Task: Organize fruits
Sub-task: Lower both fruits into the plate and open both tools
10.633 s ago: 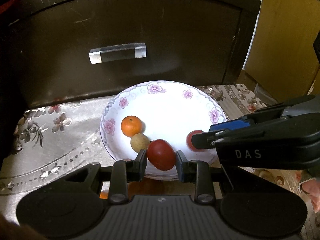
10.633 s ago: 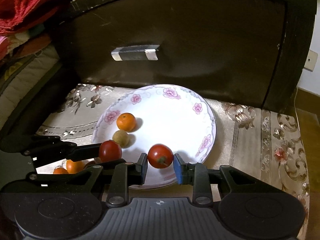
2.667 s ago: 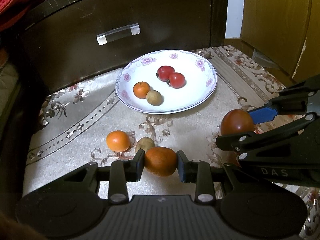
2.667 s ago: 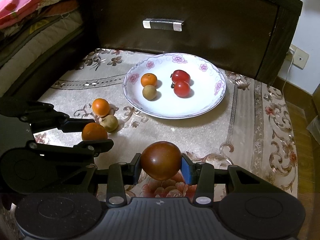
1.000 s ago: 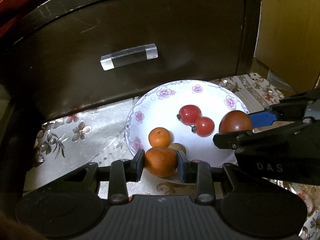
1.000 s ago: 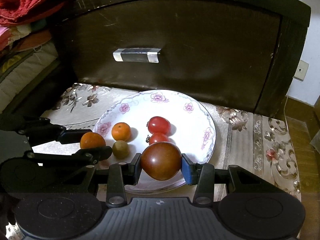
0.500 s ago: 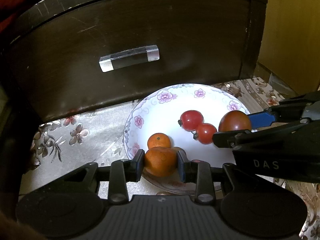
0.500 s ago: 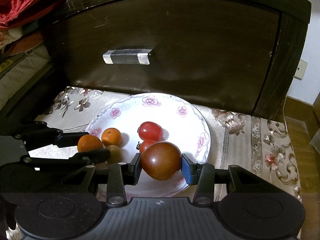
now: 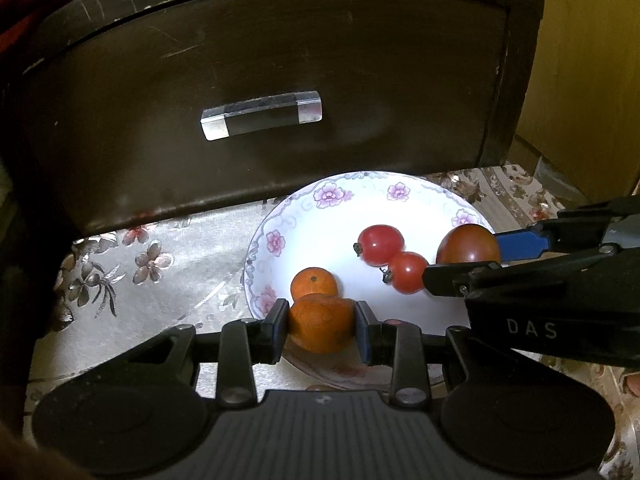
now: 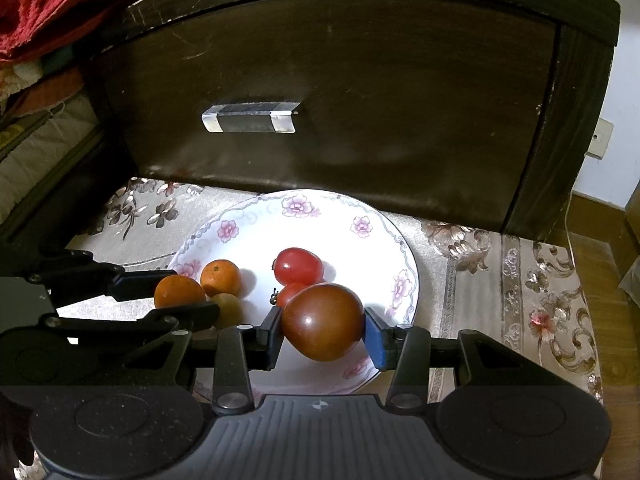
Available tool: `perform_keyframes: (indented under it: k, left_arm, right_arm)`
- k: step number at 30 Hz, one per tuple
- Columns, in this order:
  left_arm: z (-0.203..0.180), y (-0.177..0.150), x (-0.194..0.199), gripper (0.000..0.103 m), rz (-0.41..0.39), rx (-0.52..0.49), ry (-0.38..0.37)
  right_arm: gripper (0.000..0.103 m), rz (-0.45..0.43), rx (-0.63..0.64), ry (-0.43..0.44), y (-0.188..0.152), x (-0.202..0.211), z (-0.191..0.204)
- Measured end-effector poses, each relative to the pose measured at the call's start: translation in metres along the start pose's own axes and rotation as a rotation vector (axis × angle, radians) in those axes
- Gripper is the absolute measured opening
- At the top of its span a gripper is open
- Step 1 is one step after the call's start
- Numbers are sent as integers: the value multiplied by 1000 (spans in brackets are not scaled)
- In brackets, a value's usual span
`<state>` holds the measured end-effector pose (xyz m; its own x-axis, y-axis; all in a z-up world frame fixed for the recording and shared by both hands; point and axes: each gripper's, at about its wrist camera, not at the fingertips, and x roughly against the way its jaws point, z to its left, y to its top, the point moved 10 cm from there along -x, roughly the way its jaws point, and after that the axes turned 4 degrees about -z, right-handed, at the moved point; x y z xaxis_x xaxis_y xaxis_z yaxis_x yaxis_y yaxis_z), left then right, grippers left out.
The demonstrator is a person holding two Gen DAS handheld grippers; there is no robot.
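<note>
We are holding an orange [image 9: 321,328] clenched in our left gripper [image 9: 322,330] over the near rim of the floral plate [image 9: 424,204], and our right gripper [image 10: 325,334] is grasping a dark tomato [image 10: 322,322] just beside it. Lying on the plate are 2 red tomatoes [image 9: 380,244], 1 small orange [image 9: 314,283] and 1 greenish fruit [image 10: 228,310], below the dark drawer front [image 9: 280,80].

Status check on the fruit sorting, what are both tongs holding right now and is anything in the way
Left tongs shut on orange. Right tongs shut on dark tomato. Both over plate. Nothing blocking.
</note>
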<state>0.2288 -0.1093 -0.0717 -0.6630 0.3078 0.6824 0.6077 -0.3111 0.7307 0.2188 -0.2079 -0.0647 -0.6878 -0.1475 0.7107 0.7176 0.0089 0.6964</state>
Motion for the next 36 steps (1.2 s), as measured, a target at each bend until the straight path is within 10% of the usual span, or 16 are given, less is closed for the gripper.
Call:
perform_keyframes:
  k: [36]
  left_arm:
    - [21, 3, 64, 53, -73, 9, 37]
  right_arm:
    - [54, -105, -84, 86, 27, 49, 6]
